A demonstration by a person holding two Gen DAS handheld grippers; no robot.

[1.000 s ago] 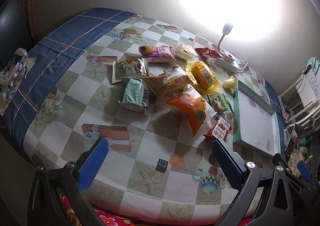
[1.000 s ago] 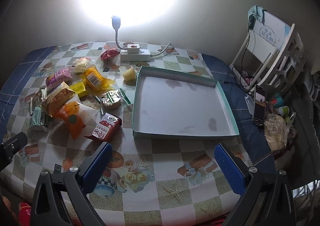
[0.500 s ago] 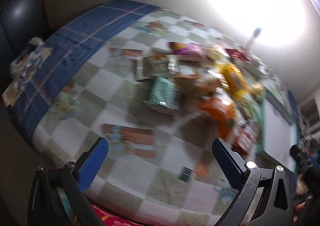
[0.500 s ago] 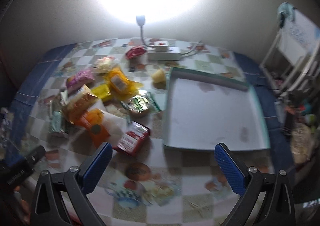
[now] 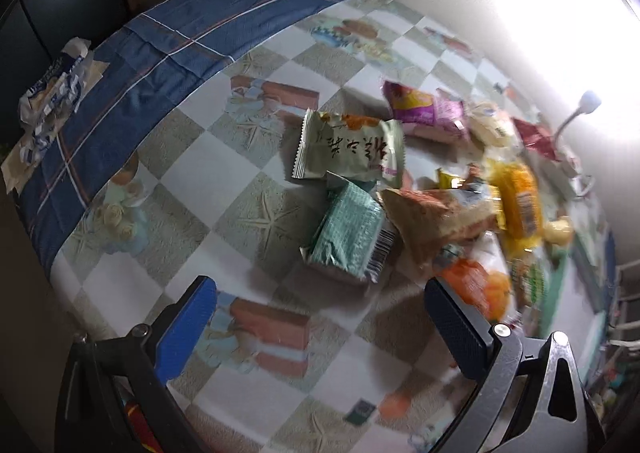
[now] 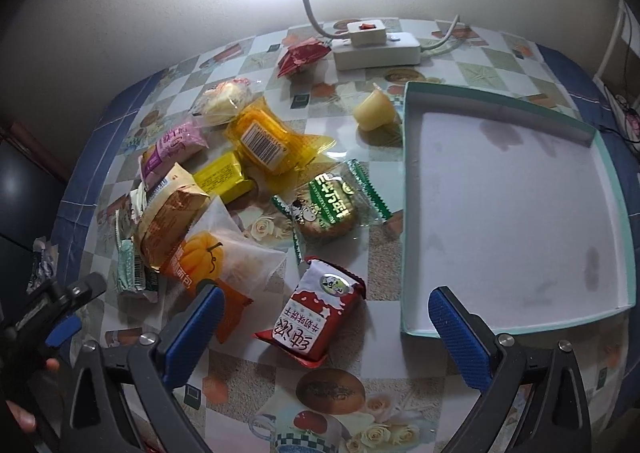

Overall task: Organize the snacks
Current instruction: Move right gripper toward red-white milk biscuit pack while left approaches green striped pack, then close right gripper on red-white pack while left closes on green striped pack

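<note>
Nothing's been grabbed yet. The snacks are heaped loosely on the left part of the checkered, picture-printed tablecloth [image 6: 400, 385], and the shallow white cardboard tray with the teal rim [image 6: 618, 189] is parked empty just beside the pile, presumably so packets can be dropped in with a short reach.

The right gripper [image 6: 324, 329] is held with its blue-padded jaws spread wide and empty, low over the red-and-white foil packet with the cow sticker [image 6: 316, 317], which looks like the likely first pick since it's nearest the tray. The left gripper [image 5: 320, 329] is equally spread, nothing between its jaws, lined up toward the pale green crinkled wrapper with a barcode [image 5: 348, 233].

Only in the right view are the tray, the white power strip with gooseneck lamp [image 6: 376, 47] and the little yellow jelly cup [image 6: 376, 111] seen clearly. In the left view that side is smeared, but the olive-green pillow packet with dark lettering [image 5: 352, 151] is seen properly there.
</note>
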